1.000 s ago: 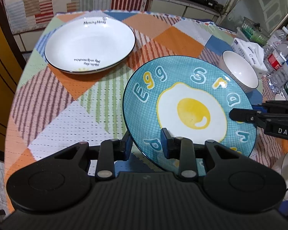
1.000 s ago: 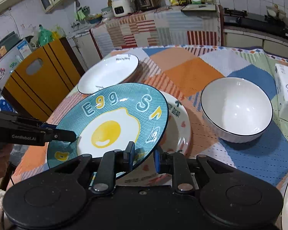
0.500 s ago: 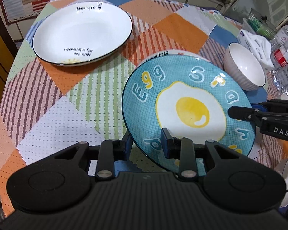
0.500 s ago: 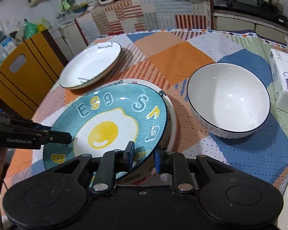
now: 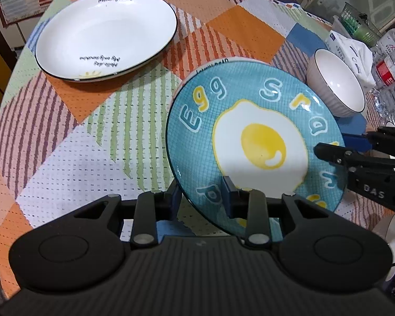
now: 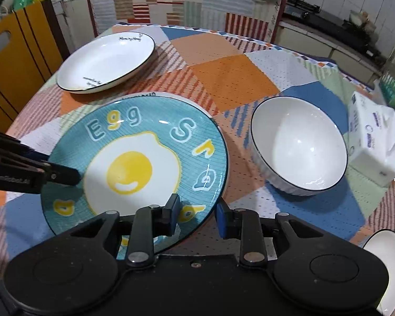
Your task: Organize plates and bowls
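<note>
Egg plate going down onto the white plate; right jaws letting go.

The egg plate (image 6: 134, 168) lies over a white plate (image 6: 197, 105) whose rim shows beyond it, between the white dish (image 6: 105, 60) and the bowl (image 6: 299, 150) on the table (image 6: 231, 79). Left gripper (image 5: 201, 194) is clamped across the near rim. Right gripper (image 6: 197, 214) is opening, rim edge between the pads, neither pressing. Glazed ceramic: stiff, fairly heavy, slippery, chips easily. Best taken at the rim, one pad above and one below.
</note>
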Motion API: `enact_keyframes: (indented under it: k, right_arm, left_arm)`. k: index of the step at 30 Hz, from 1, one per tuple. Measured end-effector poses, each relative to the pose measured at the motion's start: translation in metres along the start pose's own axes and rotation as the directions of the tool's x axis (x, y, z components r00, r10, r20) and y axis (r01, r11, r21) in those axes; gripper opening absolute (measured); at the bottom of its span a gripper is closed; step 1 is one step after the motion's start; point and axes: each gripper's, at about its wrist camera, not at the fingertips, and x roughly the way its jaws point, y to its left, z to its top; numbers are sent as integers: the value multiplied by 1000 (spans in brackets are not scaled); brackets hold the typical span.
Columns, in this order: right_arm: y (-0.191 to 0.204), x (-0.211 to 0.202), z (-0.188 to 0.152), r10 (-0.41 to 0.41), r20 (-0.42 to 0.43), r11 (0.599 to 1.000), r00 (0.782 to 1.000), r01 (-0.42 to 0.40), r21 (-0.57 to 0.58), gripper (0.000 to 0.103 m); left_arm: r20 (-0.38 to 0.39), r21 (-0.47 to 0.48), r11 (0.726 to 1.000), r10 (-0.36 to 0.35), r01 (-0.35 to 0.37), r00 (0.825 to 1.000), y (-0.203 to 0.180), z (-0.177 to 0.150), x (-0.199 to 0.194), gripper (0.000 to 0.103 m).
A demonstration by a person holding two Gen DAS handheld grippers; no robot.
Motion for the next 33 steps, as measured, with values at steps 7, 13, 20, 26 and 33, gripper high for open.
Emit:
enact_keyframes:
  k: [7, 13, 20, 26, 33]
  right_arm:
    - [14, 11, -4, -121, 4, 991, 993, 121, -54, 35]
    - [12, -9, -9, -99, 61, 995, 993, 100, -12, 35]
    - [15, -66, 8, 58, 188, 998, 980, -51, -40, 40]
    - [26, -106, 45, 214, 262, 974, 941, -184, -133, 51]
    - [39, -112, 104, 330, 284, 937, 900, -277, -212, 71]
  left_arm:
    - [-3, 22, 1000, 22, -22, 1000, -5, -2, 1, 29]
    - [14, 27, 1000, 15, -15, 1000, 3, -7, -22, 29]
    - [83, 16, 1000, 1, -3, 997, 15, 1, -67, 30]
    - [135, 62, 997, 38, -47, 990, 30, 13, -107, 33]
    - [165, 107, 988, 93, -112, 982, 68, 35, -139, 53]
